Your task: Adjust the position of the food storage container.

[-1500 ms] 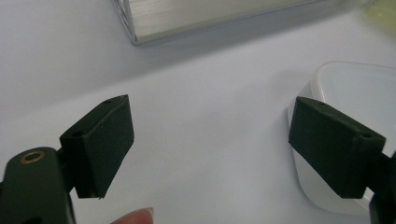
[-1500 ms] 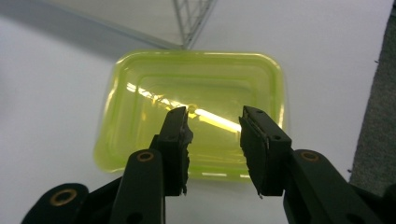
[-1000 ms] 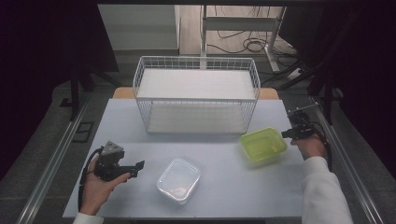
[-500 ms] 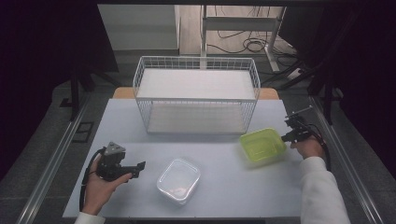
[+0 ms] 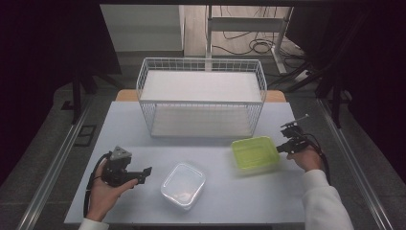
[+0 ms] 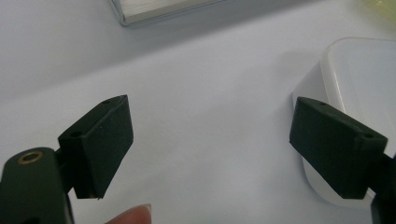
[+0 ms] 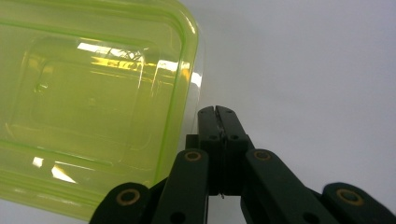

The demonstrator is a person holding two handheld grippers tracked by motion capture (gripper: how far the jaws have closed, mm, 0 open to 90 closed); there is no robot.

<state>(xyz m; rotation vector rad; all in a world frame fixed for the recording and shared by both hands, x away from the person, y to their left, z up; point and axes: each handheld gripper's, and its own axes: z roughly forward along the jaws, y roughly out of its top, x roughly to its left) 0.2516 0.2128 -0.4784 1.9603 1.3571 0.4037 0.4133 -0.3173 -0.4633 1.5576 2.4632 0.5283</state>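
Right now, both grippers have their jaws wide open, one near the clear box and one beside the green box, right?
Not quite. The left gripper is open near the clear box, but the right gripper has its jaws pressed shut, as the right gripper view shows. It does sit beside the green box, holding nothing.

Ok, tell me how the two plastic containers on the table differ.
Colour: the green container is translucent yellow-green; the clear container is colourless and milky.
Place: the green container sits near the wire basket, beside the shut right gripper; the clear container sits nearer the person, just ahead of the open left gripper.
Pose: the clear container lies more askew to the table edge.
Both are shallow, rounded rectangles, and neither is gripped.
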